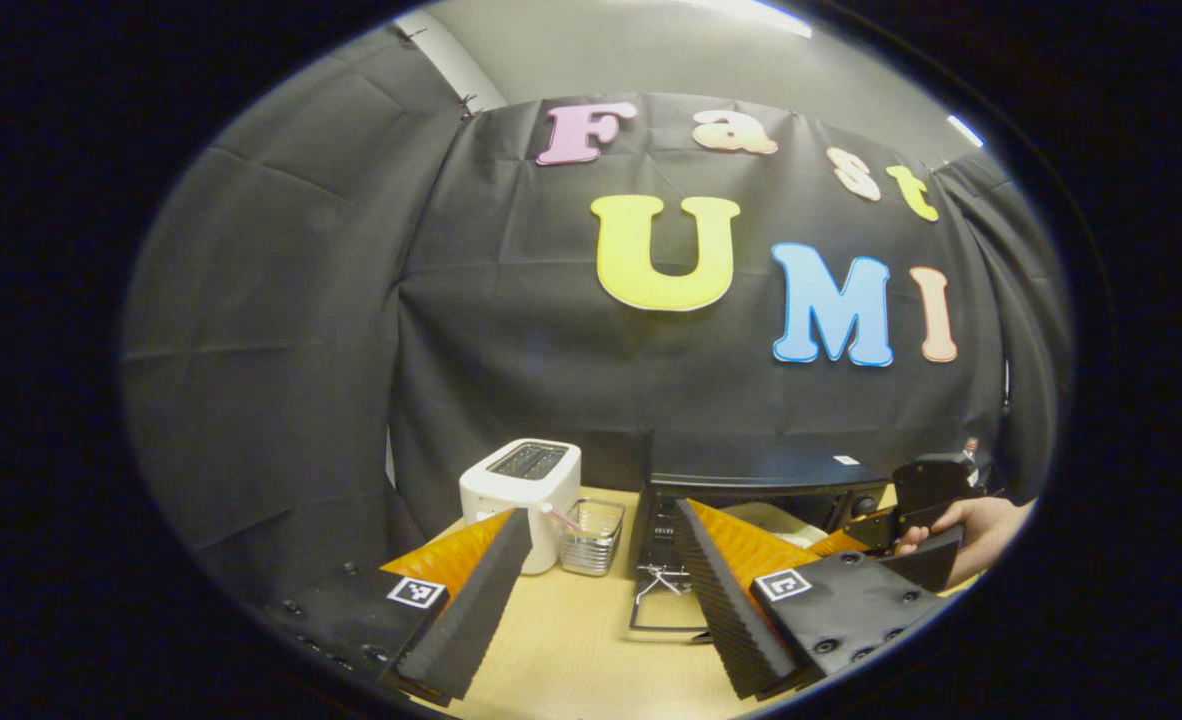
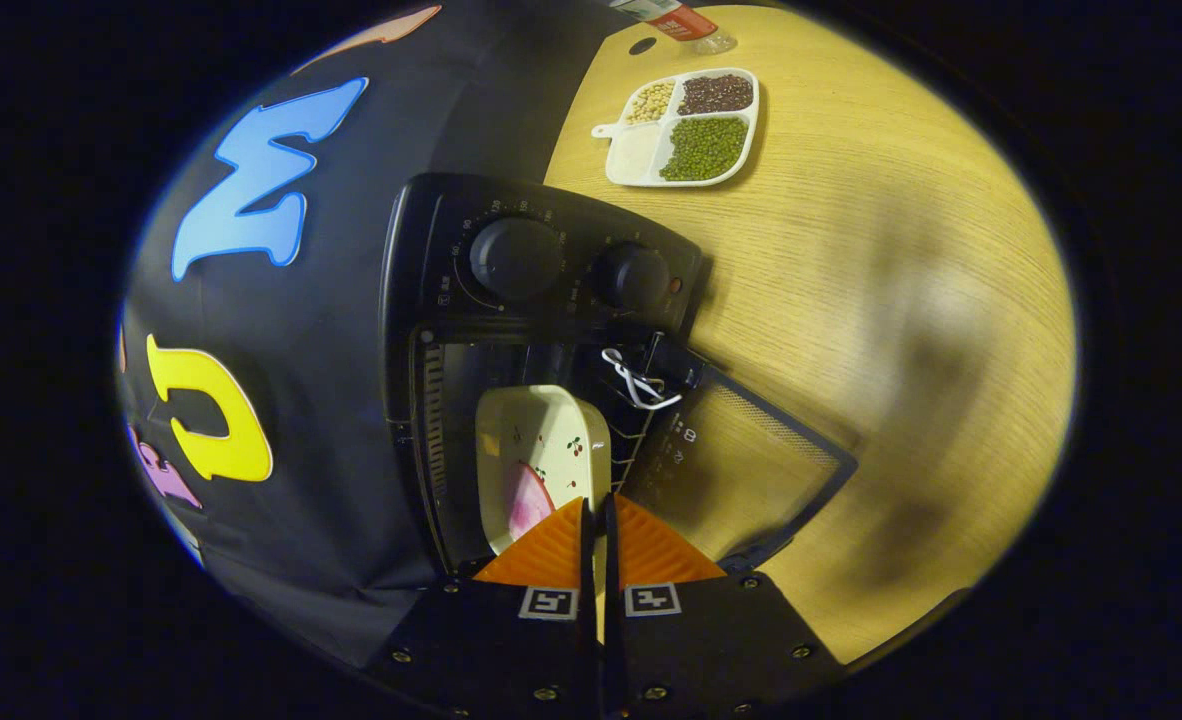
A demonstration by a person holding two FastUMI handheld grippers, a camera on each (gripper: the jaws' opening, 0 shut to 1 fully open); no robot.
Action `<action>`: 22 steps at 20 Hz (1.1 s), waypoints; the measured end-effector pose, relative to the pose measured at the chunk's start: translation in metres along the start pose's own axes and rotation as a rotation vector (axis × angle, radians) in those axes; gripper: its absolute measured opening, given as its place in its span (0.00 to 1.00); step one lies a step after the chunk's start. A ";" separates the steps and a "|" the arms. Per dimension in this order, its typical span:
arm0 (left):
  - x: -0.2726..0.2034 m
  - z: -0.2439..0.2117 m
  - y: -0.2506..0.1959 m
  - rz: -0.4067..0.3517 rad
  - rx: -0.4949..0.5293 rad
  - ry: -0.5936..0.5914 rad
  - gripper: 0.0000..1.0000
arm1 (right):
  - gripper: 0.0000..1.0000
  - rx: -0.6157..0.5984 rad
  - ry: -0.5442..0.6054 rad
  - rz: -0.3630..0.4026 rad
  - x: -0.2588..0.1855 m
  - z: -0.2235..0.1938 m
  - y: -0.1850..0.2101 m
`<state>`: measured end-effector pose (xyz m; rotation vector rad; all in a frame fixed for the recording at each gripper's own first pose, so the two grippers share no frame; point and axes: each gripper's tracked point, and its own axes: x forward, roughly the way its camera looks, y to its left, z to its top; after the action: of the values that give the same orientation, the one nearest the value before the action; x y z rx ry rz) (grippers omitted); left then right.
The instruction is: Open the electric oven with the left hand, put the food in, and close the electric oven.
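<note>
Left gripper hangs back with fingers spread wide, nothing in them. The oven sits open, door flat on the table. Right gripper pinches the food dish rim, dish halfway inside.

The oven stands with its door dropped flat toward the table, so the mouth is open; the plate takes up much of the cavity, edge pinched by the right gripper, with dark room beside it toward the vented wall; a white clip sits at the door's hinge edge; bare wood lies past the door, and the divided tray sits well apart. In the left gripper view the left gripper hangs wide apart over bare table before the oven; toaster and a small clear bin crowd its left; the other gripper and hand block the oven's right.
</note>
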<state>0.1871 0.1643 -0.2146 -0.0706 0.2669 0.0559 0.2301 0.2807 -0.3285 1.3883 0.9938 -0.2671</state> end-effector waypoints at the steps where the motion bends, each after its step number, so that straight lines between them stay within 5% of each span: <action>1: -0.001 -0.003 0.004 0.007 -0.002 0.005 0.96 | 0.03 0.013 -0.009 0.003 0.005 0.000 0.003; 12: -0.012 -0.003 0.026 0.068 0.034 0.008 0.96 | 0.08 0.099 -0.071 0.043 0.051 0.005 0.015; 13: -0.013 -0.004 0.026 0.068 0.038 0.010 0.96 | 0.00 0.100 -0.063 0.056 0.045 0.006 0.017; 15: -0.013 -0.003 0.022 0.062 0.036 0.010 0.96 | 0.11 0.080 -0.048 0.075 0.038 0.004 0.022; 16: -0.012 -0.001 0.019 0.056 0.036 0.008 1.00 | 0.29 0.069 -0.039 0.083 0.035 0.003 0.023; 17: -0.012 0.000 0.015 0.049 0.037 0.004 0.96 | 0.28 0.055 -0.028 0.096 0.029 0.002 0.025; 20: -0.008 0.002 -0.001 0.019 0.039 -0.004 0.95 | 0.95 -0.013 -0.010 0.102 0.012 0.000 0.022; 22: -0.010 0.005 -0.011 0.002 0.037 -0.013 0.97 | 0.95 -0.070 -0.009 0.092 0.000 0.001 0.019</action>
<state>0.1798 0.1531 -0.2060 -0.0335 0.2552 0.0529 0.2429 0.2842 -0.3156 1.3634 0.9208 -0.1682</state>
